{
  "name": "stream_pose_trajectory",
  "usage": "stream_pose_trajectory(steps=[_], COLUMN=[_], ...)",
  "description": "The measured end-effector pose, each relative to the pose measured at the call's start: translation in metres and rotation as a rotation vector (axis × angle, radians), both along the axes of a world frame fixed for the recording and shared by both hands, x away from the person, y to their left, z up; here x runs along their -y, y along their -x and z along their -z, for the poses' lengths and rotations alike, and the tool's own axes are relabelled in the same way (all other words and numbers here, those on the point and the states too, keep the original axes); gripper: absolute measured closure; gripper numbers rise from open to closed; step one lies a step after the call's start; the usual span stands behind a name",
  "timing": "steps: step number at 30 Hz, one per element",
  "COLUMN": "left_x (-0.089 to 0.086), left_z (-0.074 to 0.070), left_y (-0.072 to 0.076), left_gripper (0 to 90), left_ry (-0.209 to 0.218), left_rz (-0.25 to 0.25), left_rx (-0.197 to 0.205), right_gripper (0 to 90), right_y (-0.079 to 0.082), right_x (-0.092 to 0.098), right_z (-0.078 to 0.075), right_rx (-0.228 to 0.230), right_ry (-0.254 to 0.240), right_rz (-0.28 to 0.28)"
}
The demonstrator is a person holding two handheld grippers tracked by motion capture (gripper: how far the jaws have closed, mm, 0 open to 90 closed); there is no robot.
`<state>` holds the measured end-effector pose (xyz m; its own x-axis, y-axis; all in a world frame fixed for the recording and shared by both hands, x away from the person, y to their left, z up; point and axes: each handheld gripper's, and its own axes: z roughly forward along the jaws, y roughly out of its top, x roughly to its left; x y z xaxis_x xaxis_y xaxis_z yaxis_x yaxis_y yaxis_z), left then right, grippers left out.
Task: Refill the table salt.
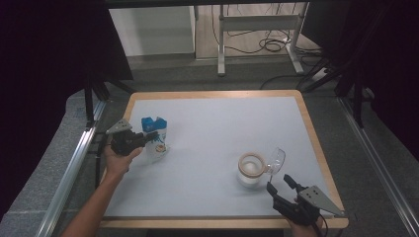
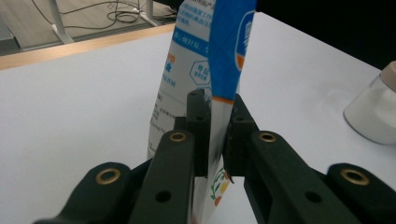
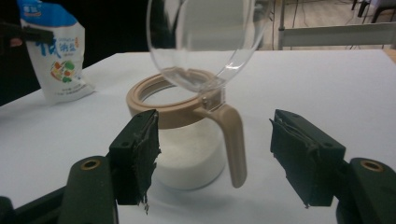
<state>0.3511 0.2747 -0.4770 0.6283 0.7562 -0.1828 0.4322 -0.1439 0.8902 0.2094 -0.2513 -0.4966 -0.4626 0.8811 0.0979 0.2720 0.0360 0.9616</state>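
A blue and white pouch (image 1: 154, 136) stands at the left of the white table (image 1: 217, 123). My left gripper (image 1: 147, 138) comes in from its left side. In the left gripper view, that gripper (image 2: 217, 100) has its black pads pressed on the pouch's folded edge (image 2: 219, 56). A clear jar of white powder (image 1: 250, 170) with a tan rim sits at the front right, its clear lid (image 1: 276, 160) flipped up. My right gripper (image 1: 280, 182) is open just in front of it. The jar's tan handle (image 3: 233, 140) hangs between the right gripper's (image 3: 215, 135) pads, touching neither.
The table has a wooden rim (image 1: 316, 143). Metal rails (image 1: 69, 168) run along its left and right sides. Behind it are a desk frame and floor cables (image 1: 267, 39). The jar (image 2: 373, 112) lies right of the pouch in the left gripper view.
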Motion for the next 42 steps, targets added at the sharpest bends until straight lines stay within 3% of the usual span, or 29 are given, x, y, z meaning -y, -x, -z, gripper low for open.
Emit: stream_pose_trajectory(steps=[16,20,27,33,42], left_x=[0.011,0.016,0.016,0.018,0.015], left_z=[0.010,0.008,0.007,0.006,0.006], left_y=[-0.001,-0.002,-0.001,0.001,0.012], left_gripper=[71.4,76.5,62.8,56.5,42.4], left_ry=[-0.007,-0.024,-0.027,-0.025,-0.029], left_rz=[-0.003,0.007,-0.011,-0.010,-0.021], left_rx=[-0.016,-0.015,-0.005,-0.006,0.006], right_gripper=[33.2,33.2,33.2,33.1,33.1], right_y=[-0.001,-0.002,-0.001,-0.001,-0.001], right_x=[0.013,0.013,0.013,0.014,0.020], right_z=[-0.003,-0.003,-0.003,-0.003,-0.005], right_rx=[0.009,0.007,0.009,0.011,0.014], right_ry=[-0.015,-0.016,-0.013,-0.014,-0.015], right_rz=[0.045,0.048,0.051,0.052,0.050])
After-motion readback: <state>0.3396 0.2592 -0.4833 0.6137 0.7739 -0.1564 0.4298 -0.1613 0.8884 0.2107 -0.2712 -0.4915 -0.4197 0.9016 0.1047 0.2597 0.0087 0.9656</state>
